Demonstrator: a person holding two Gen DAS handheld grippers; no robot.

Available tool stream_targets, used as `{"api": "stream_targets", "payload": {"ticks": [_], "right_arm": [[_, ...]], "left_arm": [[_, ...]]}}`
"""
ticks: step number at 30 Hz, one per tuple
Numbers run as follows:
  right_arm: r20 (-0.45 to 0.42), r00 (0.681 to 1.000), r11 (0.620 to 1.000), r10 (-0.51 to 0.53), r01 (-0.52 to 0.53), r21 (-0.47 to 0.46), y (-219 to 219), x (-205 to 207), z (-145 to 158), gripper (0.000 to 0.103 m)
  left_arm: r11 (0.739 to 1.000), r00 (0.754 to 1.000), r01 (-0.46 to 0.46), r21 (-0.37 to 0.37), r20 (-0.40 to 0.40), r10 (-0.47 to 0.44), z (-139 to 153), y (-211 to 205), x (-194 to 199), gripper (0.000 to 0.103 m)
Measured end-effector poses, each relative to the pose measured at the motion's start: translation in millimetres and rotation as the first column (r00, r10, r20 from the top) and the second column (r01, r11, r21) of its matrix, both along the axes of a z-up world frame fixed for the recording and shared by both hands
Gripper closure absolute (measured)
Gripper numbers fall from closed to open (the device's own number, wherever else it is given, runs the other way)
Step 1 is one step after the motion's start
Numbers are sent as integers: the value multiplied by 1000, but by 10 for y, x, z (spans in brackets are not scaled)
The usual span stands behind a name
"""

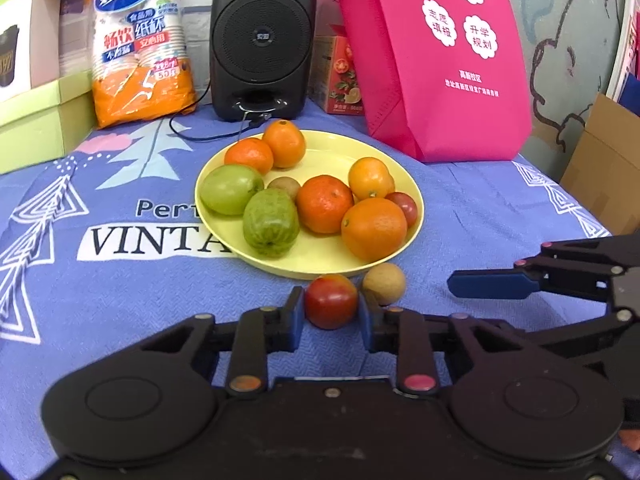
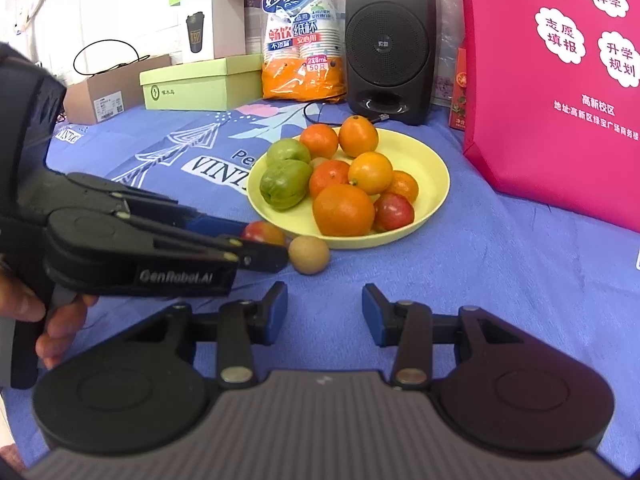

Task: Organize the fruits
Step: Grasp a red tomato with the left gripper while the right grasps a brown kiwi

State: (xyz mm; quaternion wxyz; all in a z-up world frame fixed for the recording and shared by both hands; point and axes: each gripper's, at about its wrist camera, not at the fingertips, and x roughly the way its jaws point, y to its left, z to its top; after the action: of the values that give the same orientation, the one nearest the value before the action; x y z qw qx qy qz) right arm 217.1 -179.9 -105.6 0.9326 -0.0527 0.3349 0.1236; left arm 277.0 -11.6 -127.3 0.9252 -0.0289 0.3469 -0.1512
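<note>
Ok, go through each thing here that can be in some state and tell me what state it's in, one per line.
left gripper: shut on the red fruit
red fruit: gripped, on the cloth just outside the plate
right gripper: open, holding nothing
brown fruit: loose on the cloth beside the plate
yellow plate: loaded with oranges and green fruits

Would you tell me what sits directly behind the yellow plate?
Behind the yellow plate stands a black speaker, its cable on the cloth, beside a pink bag. The fruit hides part of the plate's floor.

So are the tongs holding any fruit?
Yes. The left tongs pinch the red fruit by its two sides. The right tongs hold nothing.
</note>
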Motion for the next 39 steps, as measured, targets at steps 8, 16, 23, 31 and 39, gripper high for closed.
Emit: {"api": "stream_targets", "payload": {"ticks": [8, 16, 23, 31, 39], "right_arm": [[-10, 1000, 1000, 21, -21, 2, 122, 165, -27, 62], [-25, 1000, 999, 1, -2, -32, 253, 360, -102, 63], [-27, 1000, 999, 1, -1, -32, 281, 404, -113, 77], [-21, 999, 1000, -23, 24, 0, 188, 233, -82, 77], [-14, 999, 999, -42, 42, 28, 73, -151, -56, 77]], "left_arm": [[999, 999, -36, 10, -5, 36, -1, 203, -34, 76], [999, 999, -53, -1, -6, 53, -21, 329, -88, 76], [998, 998, -64, -10, -9, 64, -29, 316, -102, 75], [997, 997, -74, -13, -11, 74, -19, 299, -147, 75], [998, 998, -65, -23, -16, 65, 50, 294, -324, 75]]}}
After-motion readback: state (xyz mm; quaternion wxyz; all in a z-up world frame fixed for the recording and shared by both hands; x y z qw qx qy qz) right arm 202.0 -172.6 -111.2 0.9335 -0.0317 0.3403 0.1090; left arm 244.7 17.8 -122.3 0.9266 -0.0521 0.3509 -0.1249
